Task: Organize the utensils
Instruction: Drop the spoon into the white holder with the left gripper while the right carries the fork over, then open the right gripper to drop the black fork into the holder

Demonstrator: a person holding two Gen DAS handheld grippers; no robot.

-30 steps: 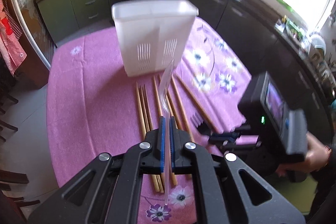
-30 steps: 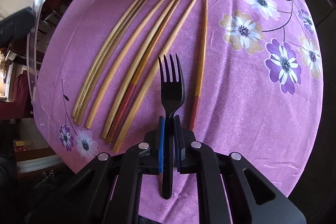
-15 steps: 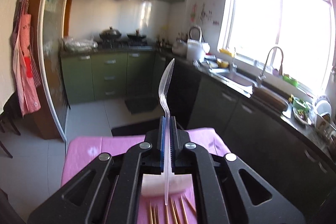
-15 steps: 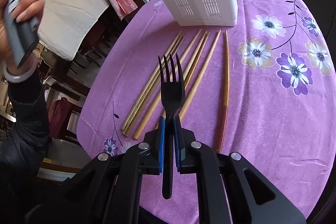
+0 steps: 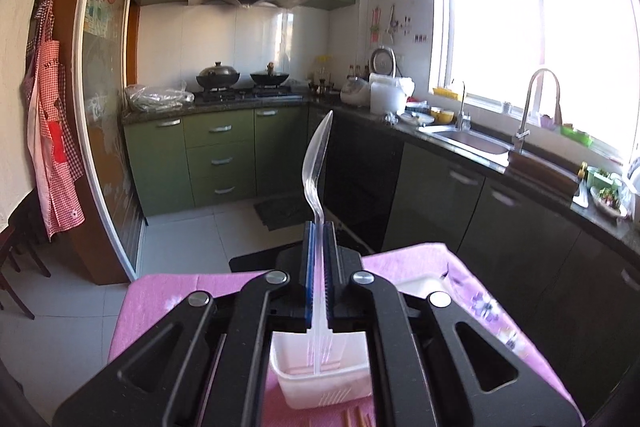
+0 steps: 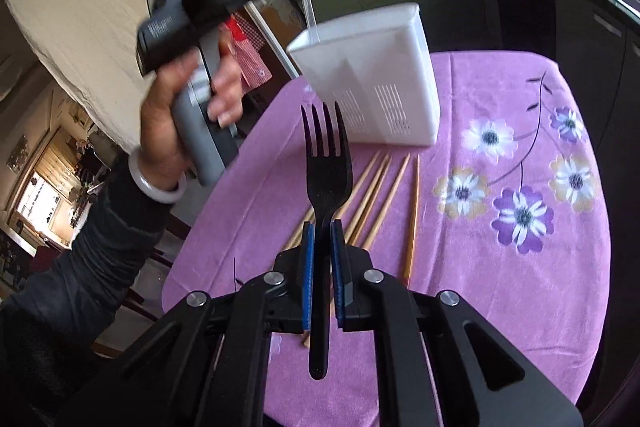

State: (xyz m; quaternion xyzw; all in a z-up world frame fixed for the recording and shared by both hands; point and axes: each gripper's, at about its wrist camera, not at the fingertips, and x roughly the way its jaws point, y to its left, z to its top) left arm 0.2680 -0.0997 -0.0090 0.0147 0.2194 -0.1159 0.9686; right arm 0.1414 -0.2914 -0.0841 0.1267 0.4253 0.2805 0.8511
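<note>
The left gripper [image 5: 318, 259] pinches a clear plastic spoon [image 5: 316, 163], bowl up, handle down over the white plastic holder [image 6: 372, 75]. The right gripper [image 6: 322, 267] clamps a black plastic fork [image 6: 326, 183], prongs pointing away. Wooden chopsticks [image 6: 380, 195] lie partly hidden on the pink flowered tablecloth [image 6: 500, 267].

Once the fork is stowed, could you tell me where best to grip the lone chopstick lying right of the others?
Probably grip the lone chopstick mid-shaft from above, gripper fingers across its width. It lies flat on the tablecloth, clear of the bunched chopsticks, so both sides have room.
</note>
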